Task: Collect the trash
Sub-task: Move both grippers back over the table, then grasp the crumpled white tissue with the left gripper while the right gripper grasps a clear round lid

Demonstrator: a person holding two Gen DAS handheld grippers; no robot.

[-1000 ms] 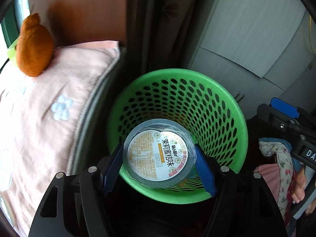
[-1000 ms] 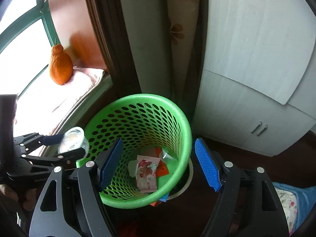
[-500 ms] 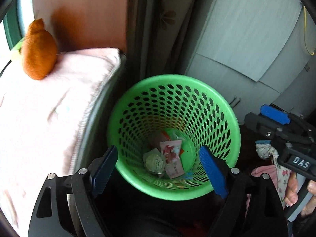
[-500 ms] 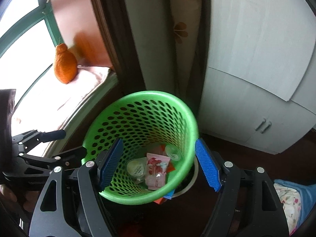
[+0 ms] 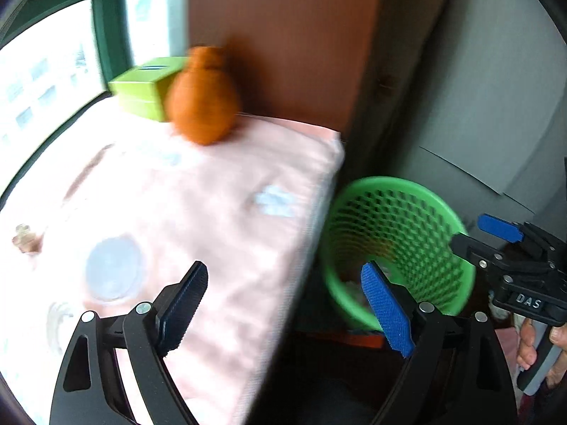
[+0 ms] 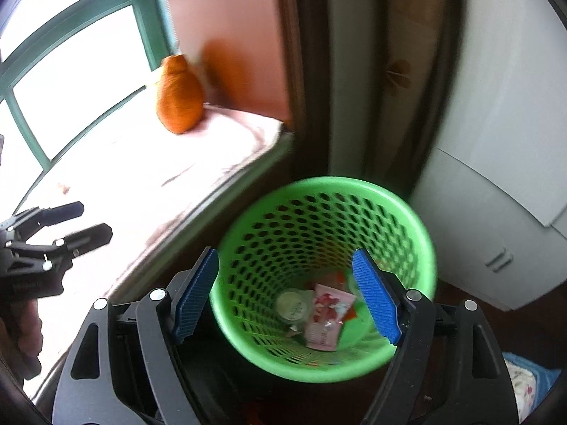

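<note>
Left wrist view: over the pink cushion [image 5: 212, 212], its edge just beside the green basket [image 5: 400, 212]; left gripper [image 5: 283, 304] wide apart, empty, basket off to the right.

Right wrist view: above the basket [image 6: 319, 191] between cushion edge and white cabinet [image 6: 496, 212]; round cup [image 6: 292, 306] and pink wrapper [image 6: 327, 315] at the bottom; right gripper [image 6: 287, 297] just widened, empty.

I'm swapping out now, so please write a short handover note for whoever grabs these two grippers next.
Left gripper: open, empty, over the pink cushion.
Right gripper: open, empty, above the green basket; its jaws have just been opening.
Done: round cup and pink wrapper lie in the basket.
Left: a small scrap and a round lid-like thing on the cushion, blurred; check them.
</note>
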